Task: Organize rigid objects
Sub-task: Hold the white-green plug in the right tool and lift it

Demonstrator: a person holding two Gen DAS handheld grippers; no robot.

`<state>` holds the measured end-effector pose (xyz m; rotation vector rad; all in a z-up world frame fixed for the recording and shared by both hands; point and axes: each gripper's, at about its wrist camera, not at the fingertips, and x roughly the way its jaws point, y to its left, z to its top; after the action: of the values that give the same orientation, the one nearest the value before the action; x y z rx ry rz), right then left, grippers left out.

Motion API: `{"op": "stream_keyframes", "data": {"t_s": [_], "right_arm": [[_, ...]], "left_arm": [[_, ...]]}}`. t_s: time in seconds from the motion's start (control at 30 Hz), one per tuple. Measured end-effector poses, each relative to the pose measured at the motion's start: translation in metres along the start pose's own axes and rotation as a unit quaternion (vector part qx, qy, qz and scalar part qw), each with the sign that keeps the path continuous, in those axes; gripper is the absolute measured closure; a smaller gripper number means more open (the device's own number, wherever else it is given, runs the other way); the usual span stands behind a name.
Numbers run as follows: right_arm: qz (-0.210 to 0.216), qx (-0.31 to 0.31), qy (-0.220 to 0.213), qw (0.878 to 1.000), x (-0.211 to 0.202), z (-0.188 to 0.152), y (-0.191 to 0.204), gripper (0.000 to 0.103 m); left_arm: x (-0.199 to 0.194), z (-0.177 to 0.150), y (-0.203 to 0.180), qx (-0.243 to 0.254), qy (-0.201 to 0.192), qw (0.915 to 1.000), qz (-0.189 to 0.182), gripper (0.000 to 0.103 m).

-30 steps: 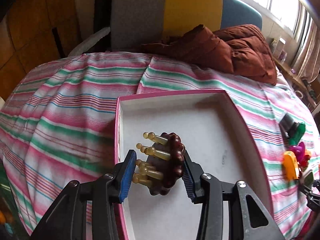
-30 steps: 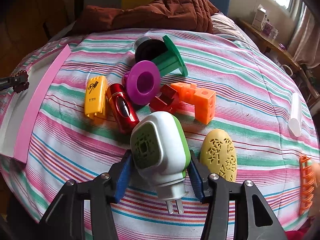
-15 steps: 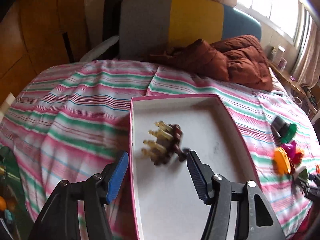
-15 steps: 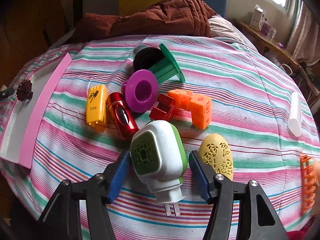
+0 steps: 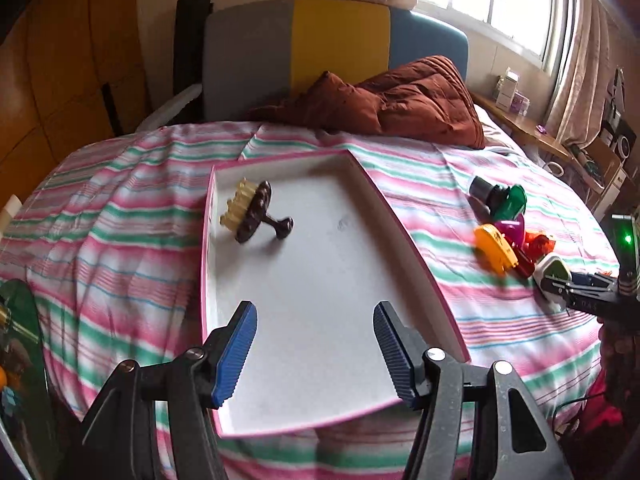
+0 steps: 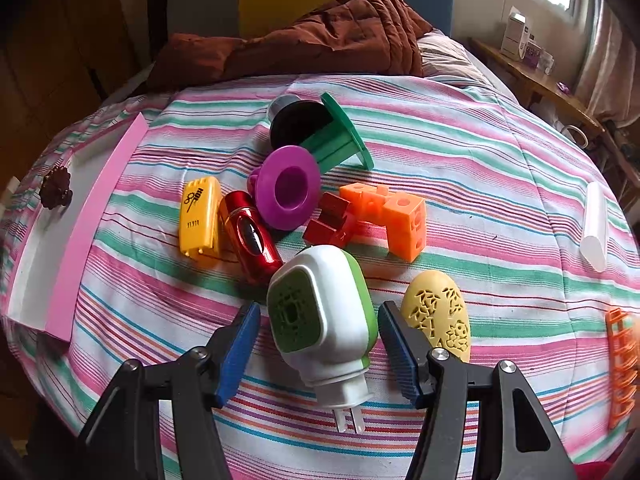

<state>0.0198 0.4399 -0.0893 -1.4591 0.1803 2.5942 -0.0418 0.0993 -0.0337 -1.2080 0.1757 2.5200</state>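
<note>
A white tray with pink walls (image 5: 416, 256) lies on the striped bed. A brown brush with yellow bristles (image 5: 252, 216) rests on its side in the tray's far left corner. My left gripper (image 5: 315, 312) hangs open and empty over the tray's near part. A white and green plug-in device (image 6: 320, 312) lies on the bed, prongs towards the camera. My right gripper (image 6: 318, 310) stands open around it, pads (image 6: 240, 344) just off its sides. The right wrist view shows the tray (image 6: 92, 232) and brush (image 6: 56, 188) at far left.
Beyond the device lie a yellow case (image 6: 200, 216), red cylinder (image 6: 250, 238), purple flanged piece (image 6: 286, 186), green piece (image 6: 336, 140), and red (image 6: 330, 220) and orange blocks (image 6: 394, 212). A yellow perforated oval (image 6: 438, 316) touches the right finger. A brown quilt (image 6: 320, 36) lies behind.
My left gripper opened, let go of the brush and drew back towards the tray's near edge; the brush now lies in the tray. My right gripper's jaws widened slightly off the device.
</note>
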Motion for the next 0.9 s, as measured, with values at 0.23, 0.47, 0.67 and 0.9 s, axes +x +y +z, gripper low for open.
{"op": "stream_keyframes", "data": {"t_s": [0.23, 0.47, 0.67, 0.9], "right_arm": [[-0.027, -0.041, -0.012, 0.999, -0.002, -0.001, 0.012, 0.041], [-0.052, -0.065, -0.003, 0.997, 0.004, -0.003, 0.017, 0.05], [-0.045, -0.058, -0.001, 0.997, 0.002, -0.004, 0.019, 0.05], [-0.034, -0.043, 0.003, 0.999, 0.002, -0.005, 0.018, 0.05]], "left_arm": [[-0.006, -0.01, -0.009, 0.006, 0.001, 1.0, -0.004, 0.041], [-0.017, -0.011, -0.017, 0.009, -0.009, 0.9999, -0.007, 0.041], [-0.028, -0.009, -0.02, 0.016, -0.023, 0.9996, 0.006, 0.041], [-0.032, -0.013, -0.019, 0.018, -0.021, 0.9995, 0.013, 0.041]]}}
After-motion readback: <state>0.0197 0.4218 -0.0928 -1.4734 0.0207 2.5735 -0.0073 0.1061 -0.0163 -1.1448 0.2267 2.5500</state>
